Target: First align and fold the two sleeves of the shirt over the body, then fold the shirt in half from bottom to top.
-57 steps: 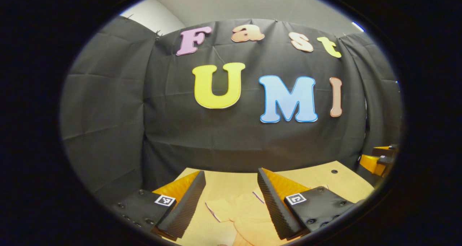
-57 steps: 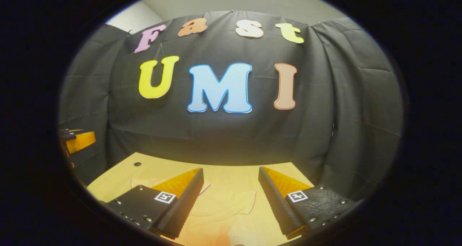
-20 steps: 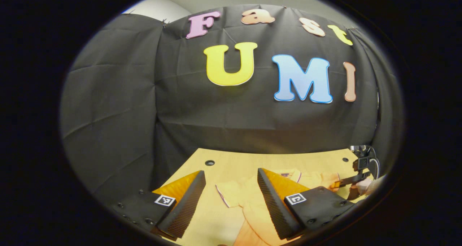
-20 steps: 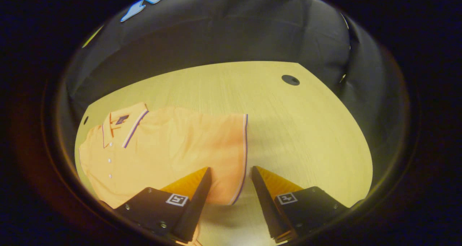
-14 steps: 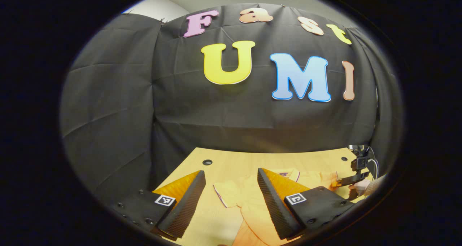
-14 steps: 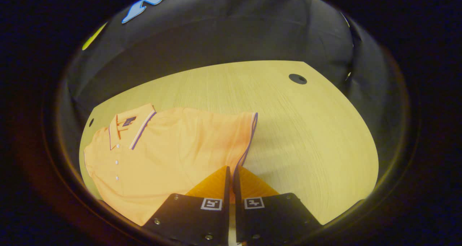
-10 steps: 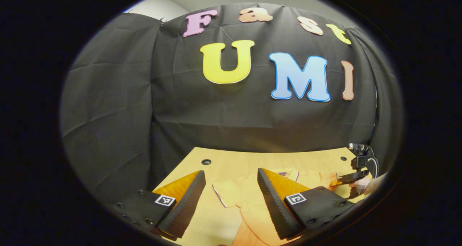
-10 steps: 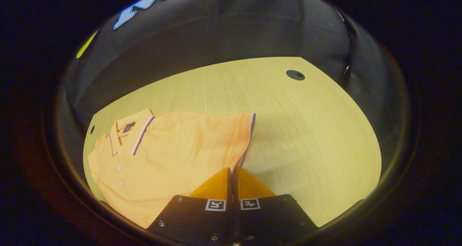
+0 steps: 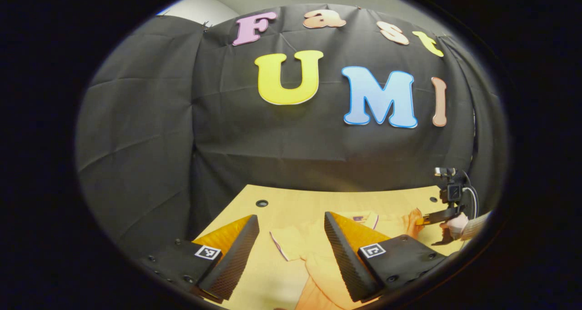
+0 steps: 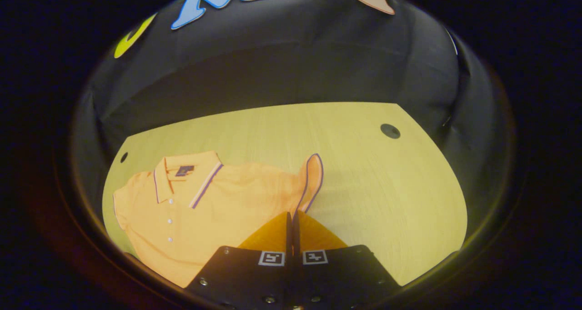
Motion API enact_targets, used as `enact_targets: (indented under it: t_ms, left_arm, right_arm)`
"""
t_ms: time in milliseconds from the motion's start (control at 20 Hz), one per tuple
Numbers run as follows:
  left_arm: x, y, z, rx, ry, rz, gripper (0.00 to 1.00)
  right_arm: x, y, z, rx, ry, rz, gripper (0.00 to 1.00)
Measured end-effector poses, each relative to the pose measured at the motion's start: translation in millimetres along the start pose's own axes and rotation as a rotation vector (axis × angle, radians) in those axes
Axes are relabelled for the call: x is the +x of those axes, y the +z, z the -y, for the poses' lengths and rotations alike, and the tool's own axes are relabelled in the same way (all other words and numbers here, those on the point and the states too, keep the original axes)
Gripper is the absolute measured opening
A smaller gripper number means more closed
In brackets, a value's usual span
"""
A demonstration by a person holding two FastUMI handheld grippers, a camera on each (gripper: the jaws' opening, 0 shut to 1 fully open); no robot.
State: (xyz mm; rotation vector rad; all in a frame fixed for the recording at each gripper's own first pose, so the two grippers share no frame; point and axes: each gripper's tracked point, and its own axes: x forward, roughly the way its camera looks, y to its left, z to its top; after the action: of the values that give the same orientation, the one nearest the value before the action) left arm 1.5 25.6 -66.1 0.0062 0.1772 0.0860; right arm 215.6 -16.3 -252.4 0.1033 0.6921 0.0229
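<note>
On the pale wooden table (image 10: 363,173) lies the orange polo shirt with purple-trimmed collar (image 10: 200,210). The right gripper (image 10: 291,217) pinches its right sleeve (image 10: 311,180) tight, lifting the cuff upright. The left gripper (image 9: 291,228) hangs wide apart above the shirt's other sleeve (image 9: 286,242).

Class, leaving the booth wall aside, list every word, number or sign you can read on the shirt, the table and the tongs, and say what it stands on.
On the shirt: a dark neck label, too small to read.
On the left tongs, open: two square coded markers, no letters.
On the right tongs, shut on the sleeve: the same kind, no letters.
On the table: no text.
</note>
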Motion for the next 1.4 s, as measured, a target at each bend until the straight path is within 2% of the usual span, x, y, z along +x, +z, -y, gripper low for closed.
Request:
enact_targets:
  t_ms: [250, 400, 600, 750, 850, 900, 950, 1050, 1100, 1150, 1400]
  left_arm:
    - [-1.7, -6.2, -14.7, -0.007, 0.027, -0.003, 0.95]
    - [-2.5, -9.8, -23.6, -0.016, 0.047, -0.009, 0.94]
    - [-0.2, -14.3, -29.8, -0.026, 0.070, -0.020, 0.94]
    - [4.0, -19.6, -29.9, -0.029, 0.075, -0.030, 0.95]
    - [8.1, -26.8, -29.8, -0.034, 0.070, -0.041, 0.95]
    - [11.5, -29.7, -28.6, -0.038, 0.064, -0.046, 0.95]
    - [15.7, -32.8, -26.5, -0.041, 0.058, -0.052, 0.95]
    - [28.7, -43.1, -20.1, -0.036, 0.045, -0.064, 0.96]
    - [37.0, -47.9, -17.9, -0.032, 0.037, -0.074, 0.95]
    - [46.3, -54.3, -15.5, -0.027, 0.028, -0.085, 0.94]
    - [100.4, -96.3, -14.0, -0.014, -0.016, -0.143, 0.95]
  right_arm:
    - [-9.5, 10.3, -71.7, -0.080, 0.121, 0.028, 0.00]
    - [-11.9, -4.0, -112.0, -0.145, 0.190, 0.006, 0.00]
    - [-5.2, -28.7, -139.6, -0.213, 0.229, -0.047, 0.00]
    - [0.2, -39.8, -141.6, -0.235, 0.221, -0.083, 0.00]
    - [1.1, -44.0, -150.2, -0.220, 0.263, -0.101, 0.06]
    - [-1.5, -45.9, -152.3, -0.213, 0.274, -0.112, 0.24]
    - [-2.9, -41.6, -147.6, -0.219, 0.261, -0.103, 0.30]
    - [-9.0, -33.2, -141.6, -0.225, 0.244, -0.077, 0.29]
    - [-12.7, -30.9, -143.5, -0.220, 0.250, -0.067, 0.24]
    - [-18.3, -26.8, -141.9, -0.216, 0.250, -0.058, 0.29]
    - [-49.1, -9.1, -132.1, -0.191, 0.258, -0.003, 0.29]
